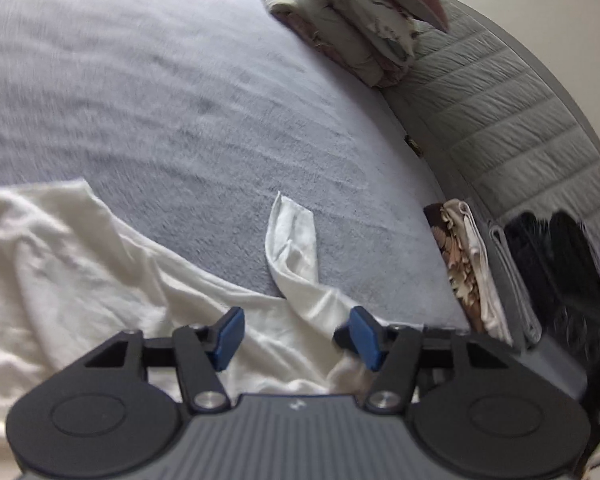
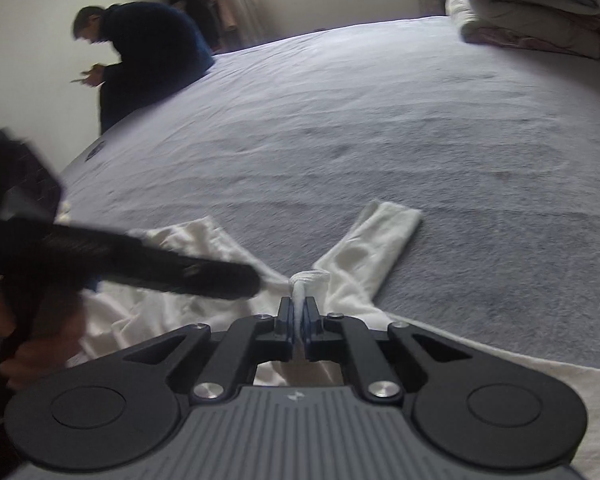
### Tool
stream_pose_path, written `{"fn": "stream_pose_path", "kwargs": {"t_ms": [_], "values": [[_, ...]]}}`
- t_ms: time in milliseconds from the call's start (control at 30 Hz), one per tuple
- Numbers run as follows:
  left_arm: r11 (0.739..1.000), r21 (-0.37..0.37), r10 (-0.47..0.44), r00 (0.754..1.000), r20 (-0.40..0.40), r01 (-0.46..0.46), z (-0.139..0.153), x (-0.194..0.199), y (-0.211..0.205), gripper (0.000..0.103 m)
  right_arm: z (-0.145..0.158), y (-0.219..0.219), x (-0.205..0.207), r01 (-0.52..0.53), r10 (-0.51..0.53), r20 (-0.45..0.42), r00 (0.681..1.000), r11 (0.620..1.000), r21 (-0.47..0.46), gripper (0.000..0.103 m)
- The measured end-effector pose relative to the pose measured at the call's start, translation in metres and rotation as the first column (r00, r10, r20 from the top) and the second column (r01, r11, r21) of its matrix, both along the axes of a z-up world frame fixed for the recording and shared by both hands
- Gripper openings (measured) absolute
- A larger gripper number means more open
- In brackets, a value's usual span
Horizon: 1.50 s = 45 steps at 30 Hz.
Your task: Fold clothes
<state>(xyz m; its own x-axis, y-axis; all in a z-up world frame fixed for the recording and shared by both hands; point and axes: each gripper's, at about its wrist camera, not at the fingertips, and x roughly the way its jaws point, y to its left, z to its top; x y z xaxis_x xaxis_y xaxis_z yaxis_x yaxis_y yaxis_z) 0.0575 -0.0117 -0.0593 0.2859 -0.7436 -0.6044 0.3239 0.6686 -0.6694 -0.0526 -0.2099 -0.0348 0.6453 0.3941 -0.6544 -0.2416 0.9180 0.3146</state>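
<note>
So from my seat the bed (image 2: 380,120) is the anchor for everything. The shirt (image 1: 80,264) lies on the bed's near edge, one sleeve (image 2: 384,232) stretched out toward the bed's middle. My right gripper (image 2: 299,312) sits over the near edge with a fold of the shirt between its jaws; my left gripper (image 1: 296,336) is over the shirt too, further left along the same edge. A pile of bedding (image 2: 540,12) is on the bed's far right corner. The headboard (image 1: 500,120) runs along the bed's right side, with folded clothes (image 1: 472,264) stacked on the bed against it. A person (image 2: 148,52) sits at the bed's far left corner.
</note>
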Motion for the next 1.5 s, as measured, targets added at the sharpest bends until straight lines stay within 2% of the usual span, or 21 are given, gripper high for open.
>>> {"fn": "stream_pose_path", "kwargs": {"t_ms": [100, 233, 300, 500, 600, 733, 967, 1100, 1267, 1367, 1500], "values": [[0.999, 0.028, 0.048, 0.998, -0.038, -0.047, -0.009, 0.004, -0.006, 0.046, 0.001, 0.007, -0.004, -0.064, 0.064, -0.018, 0.998, 0.998, 0.010, 0.006], [0.993, 0.066, 0.101, 0.995, -0.005, -0.100, -0.011, 0.002, -0.010, 0.036, -0.001, 0.007, -0.007, -0.105, 0.105, -0.057, 0.993, 0.994, 0.008, 0.010], [0.990, 0.080, 0.113, 0.994, 0.008, -0.113, -0.011, 0.001, -0.010, 0.035, 0.001, 0.001, -0.006, -0.076, 0.077, -0.055, 0.996, 0.997, 0.017, 0.010], [0.989, 0.077, 0.128, 0.992, 0.003, -0.128, -0.011, 0.004, -0.002, 0.034, 0.006, -0.025, 0.016, 0.052, -0.047, -0.056, 0.997, 0.994, 0.099, 0.028], [0.993, 0.061, 0.106, 0.994, 0.001, -0.106, -0.010, 0.006, 0.000, 0.035, 0.006, -0.035, 0.031, 0.107, -0.097, -0.072, 0.993, 0.982, 0.155, 0.029], [0.994, 0.075, 0.077, 0.997, 0.027, -0.079, -0.006, 0.005, 0.002, 0.035, 0.000, -0.036, 0.052, 0.160, -0.149, -0.077, 0.986, 0.973, 0.164, 0.029], [0.992, 0.104, 0.066, 0.995, 0.079, -0.074, -0.004, 0.000, 0.014, 0.035, -0.018, -0.025, 0.091, 0.179, -0.156, -0.105, 0.982, 0.943, 0.280, 0.029], [0.989, 0.129, 0.053, 0.993, 0.108, -0.066, -0.003, -0.005, 0.022, 0.035, -0.028, -0.013, 0.102, 0.242, -0.228, -0.114, 0.967, 0.961, 0.131, 0.029], [0.987, 0.156, 0.010, 0.987, 0.160, -0.035, -0.002, -0.010, 0.029, 0.035, -0.027, 0.001, 0.096, 0.217, -0.219, -0.042, 0.975, 0.976, -0.029, 0.028], [0.987, 0.158, -0.005, 0.984, 0.178, -0.024, -0.002, -0.011, 0.029, 0.035, -0.032, 0.004, 0.095, 0.212, -0.214, -0.008, 0.977, 0.973, -0.087, 0.020], [0.989, 0.147, -0.024, 0.982, 0.190, -0.004, 0.000, -0.013, 0.027, 0.036, -0.034, 0.001, 0.096, 0.229, -0.229, 0.012, 0.973, 0.969, -0.098, 0.006]]}}
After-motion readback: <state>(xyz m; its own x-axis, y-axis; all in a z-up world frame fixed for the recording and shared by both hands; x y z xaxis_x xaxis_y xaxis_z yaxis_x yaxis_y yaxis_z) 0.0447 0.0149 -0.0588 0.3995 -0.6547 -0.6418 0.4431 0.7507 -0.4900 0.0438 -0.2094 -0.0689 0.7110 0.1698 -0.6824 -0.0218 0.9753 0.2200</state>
